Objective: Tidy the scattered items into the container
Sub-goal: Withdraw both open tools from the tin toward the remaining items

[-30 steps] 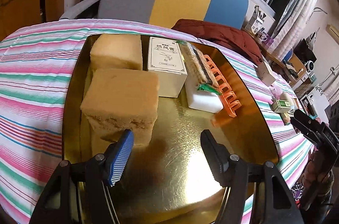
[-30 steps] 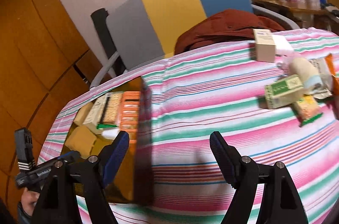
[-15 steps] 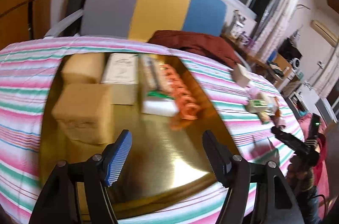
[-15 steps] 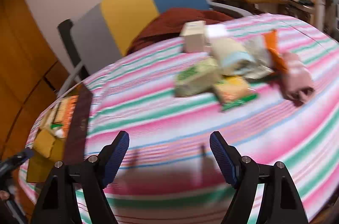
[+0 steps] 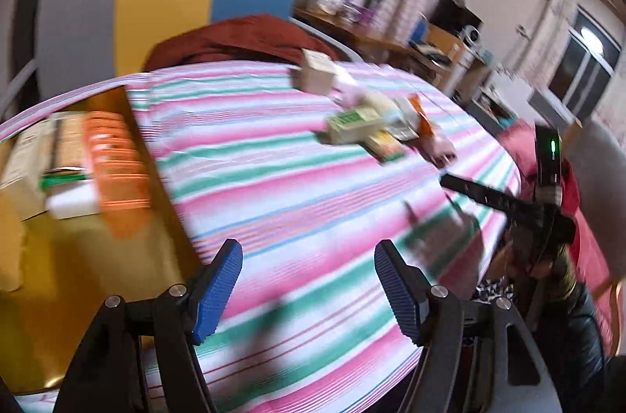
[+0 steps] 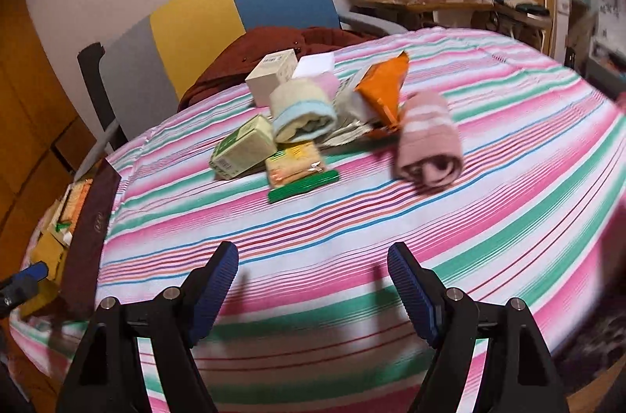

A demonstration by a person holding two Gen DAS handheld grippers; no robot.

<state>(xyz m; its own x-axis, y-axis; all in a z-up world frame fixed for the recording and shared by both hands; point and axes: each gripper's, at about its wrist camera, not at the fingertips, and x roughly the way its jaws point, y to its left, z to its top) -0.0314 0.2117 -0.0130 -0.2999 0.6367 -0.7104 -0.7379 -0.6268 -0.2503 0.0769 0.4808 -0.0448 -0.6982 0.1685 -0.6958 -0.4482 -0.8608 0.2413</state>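
Grippers both empty: left gripper (image 5: 307, 286) and right gripper (image 6: 311, 289) spread wide above the tablecloth (image 6: 352, 217). Leftover pile, like the pink towel roll (image 6: 428, 143), sits well apart from the gold tray (image 5: 98, 256). Grab carelessly and neighbours probably scatter.

Right wrist view: bare striped cloth (image 6: 352, 225) fills the lower half of the frame, between my spread fingertips and the pile above centre. Pile packed tight: pink rolled towel (image 6: 428, 143) at right, snack packet (image 6: 299, 166) and green box (image 6: 242, 147) at the front edge, yellow-blue roll (image 6: 303, 112) and orange pouch (image 6: 385, 86) behind, touching. Open cloth right of the pink roll. Left edge: dark container wall (image 6: 92, 229) stands up.

Left wrist view, blurred: gold container (image 5: 78, 276) lower left, orange rack (image 5: 115, 158) against its near wall.
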